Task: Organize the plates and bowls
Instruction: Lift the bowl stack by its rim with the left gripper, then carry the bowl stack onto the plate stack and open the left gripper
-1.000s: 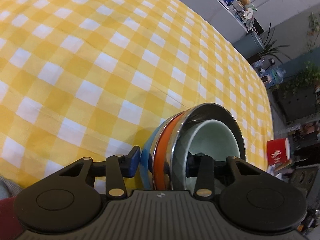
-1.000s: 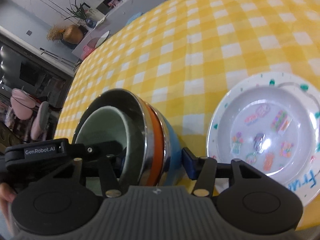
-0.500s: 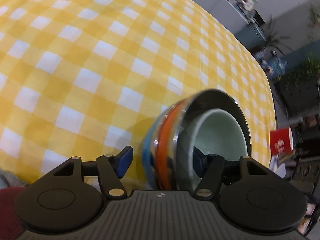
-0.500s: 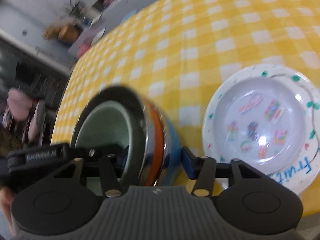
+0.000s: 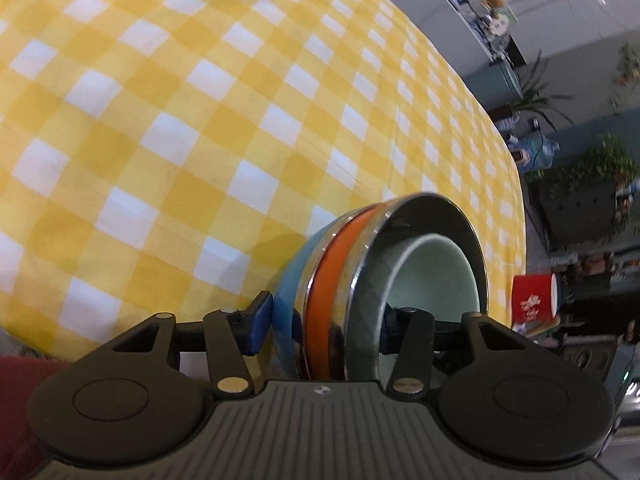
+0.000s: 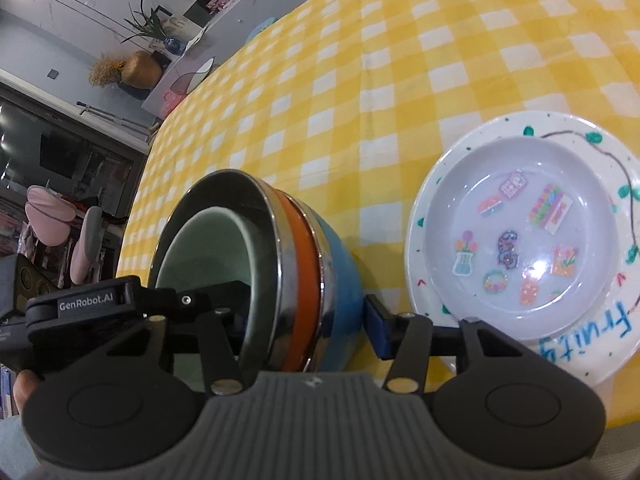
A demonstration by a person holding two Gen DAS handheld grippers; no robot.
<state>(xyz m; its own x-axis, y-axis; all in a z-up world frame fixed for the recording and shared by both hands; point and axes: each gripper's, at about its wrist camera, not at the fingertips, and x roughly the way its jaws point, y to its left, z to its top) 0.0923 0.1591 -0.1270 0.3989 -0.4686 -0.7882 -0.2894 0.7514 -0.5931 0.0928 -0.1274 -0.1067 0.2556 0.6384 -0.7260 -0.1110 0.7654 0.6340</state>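
Left tool (image 5: 320, 322) closing, bowl stack (image 5: 372, 292) base hidden

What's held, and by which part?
Nested bowl stack, by its wall: right hand-held gripper clamps it, one finger inside the green bowl, one outside the blue bowl. Jaws of left hand-held gripper closing likewise.

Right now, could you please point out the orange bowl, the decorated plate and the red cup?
orange bowl (image 6: 298, 280): right wrist view, its outer band.
decorated plate (image 6: 436, 184): right wrist view, its white rim.
red cup (image 5: 532, 298): left wrist view, its side.
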